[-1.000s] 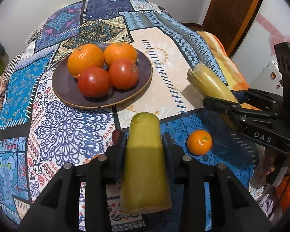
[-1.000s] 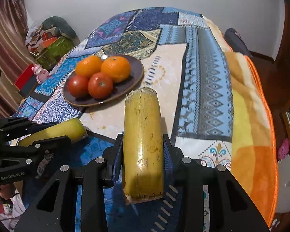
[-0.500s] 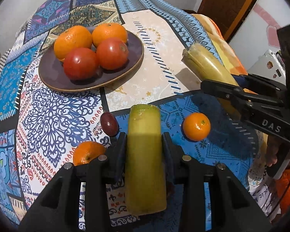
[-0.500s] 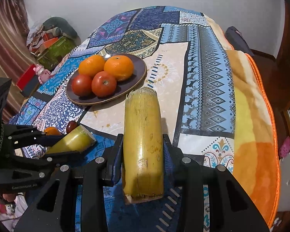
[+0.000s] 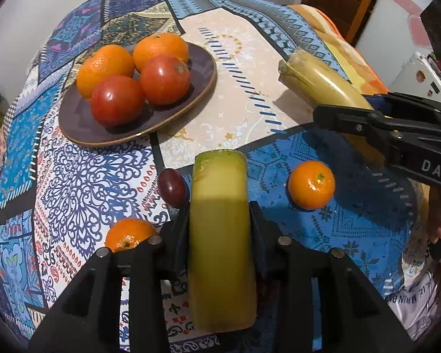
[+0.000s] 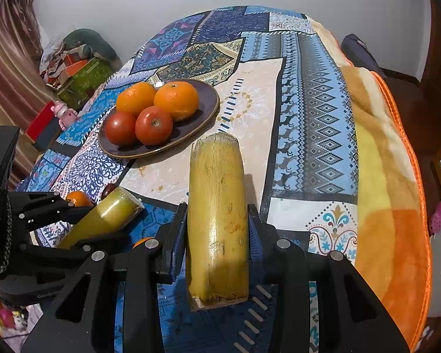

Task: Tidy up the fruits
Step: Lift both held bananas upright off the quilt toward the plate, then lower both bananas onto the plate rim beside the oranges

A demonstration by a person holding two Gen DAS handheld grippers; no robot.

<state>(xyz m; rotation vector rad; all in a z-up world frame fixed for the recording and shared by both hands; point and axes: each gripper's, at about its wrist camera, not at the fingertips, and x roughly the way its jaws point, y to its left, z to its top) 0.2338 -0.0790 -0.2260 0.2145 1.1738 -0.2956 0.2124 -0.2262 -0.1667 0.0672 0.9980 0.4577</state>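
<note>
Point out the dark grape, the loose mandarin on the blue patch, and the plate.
dark grape (image 5: 172,186), left wrist view, middle of its skin.
loose mandarin (image 5: 311,184), left wrist view, centre.
plate (image 5: 204,83), left wrist view, right rim.

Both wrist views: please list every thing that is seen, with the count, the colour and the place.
Round dark brown plate: one, on the patterned tablecloth.
Large oranges: two, orange, far side of the plate.
Tomatoes: two, red, near side of the plate.
Small mandarins: two, orange, on the cloth, one each side of the left claw.
Dark purple grape-like fruit: one, on the cloth by the left stalk.
Yellow-green cut stalk pieces: two, one in each claw.
Orange-yellow blanket: one, right table edge.
Left claw: black, shut on a stalk.
Right claw: black, shut on a stalk.
</note>
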